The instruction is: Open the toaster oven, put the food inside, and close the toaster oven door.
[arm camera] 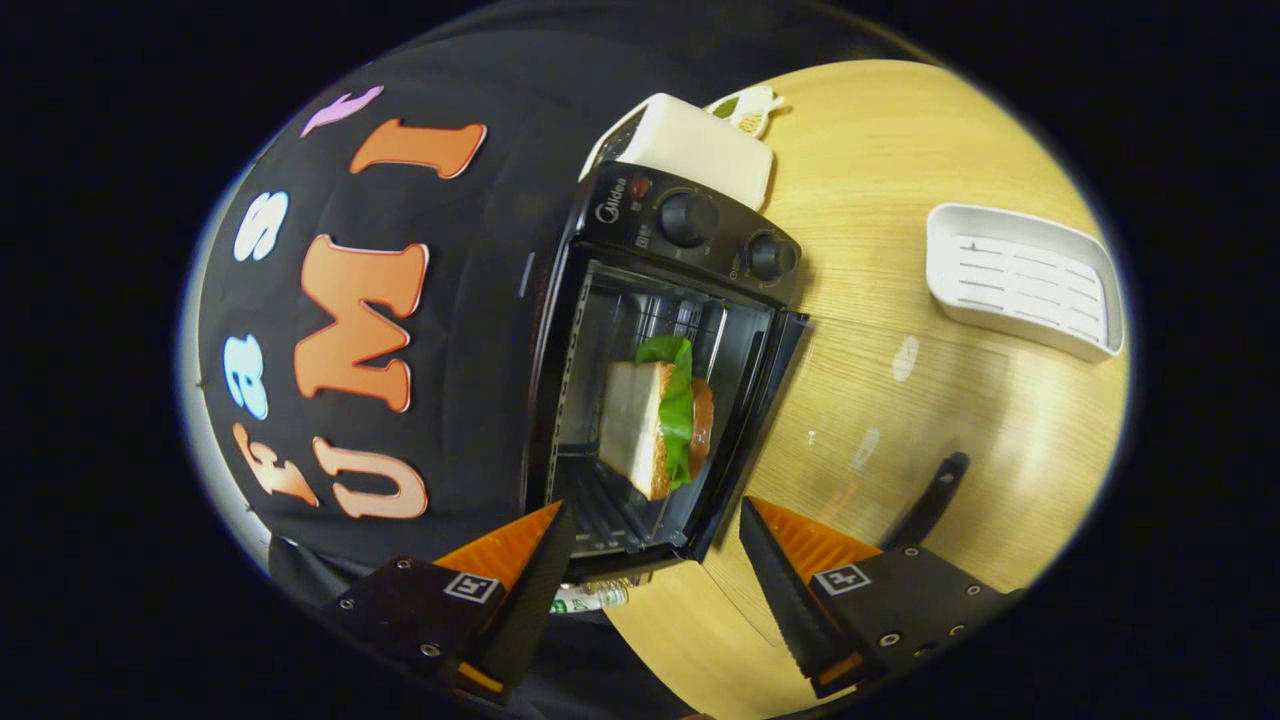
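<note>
The black toaster oven [690, 235] stands on the wooden table [900, 160] with its door open. The glass door [890, 420] lies folded down flat over the table, its dark handle [935, 500] at the far end. A sandwich [655, 420] with white bread and green lettuce rests on the rack inside the oven cavity. My gripper [655, 505] is open just in front of the oven mouth with nothing between the fingers. The sandwich lies a little beyond the fingertips.
A white slotted tray [1020, 280] sits on the table past the open door. A small green and white item [750, 108] lies behind the oven's cream-coloured body [700, 145]. Two knobs [688, 218] sit on the oven's control panel.
</note>
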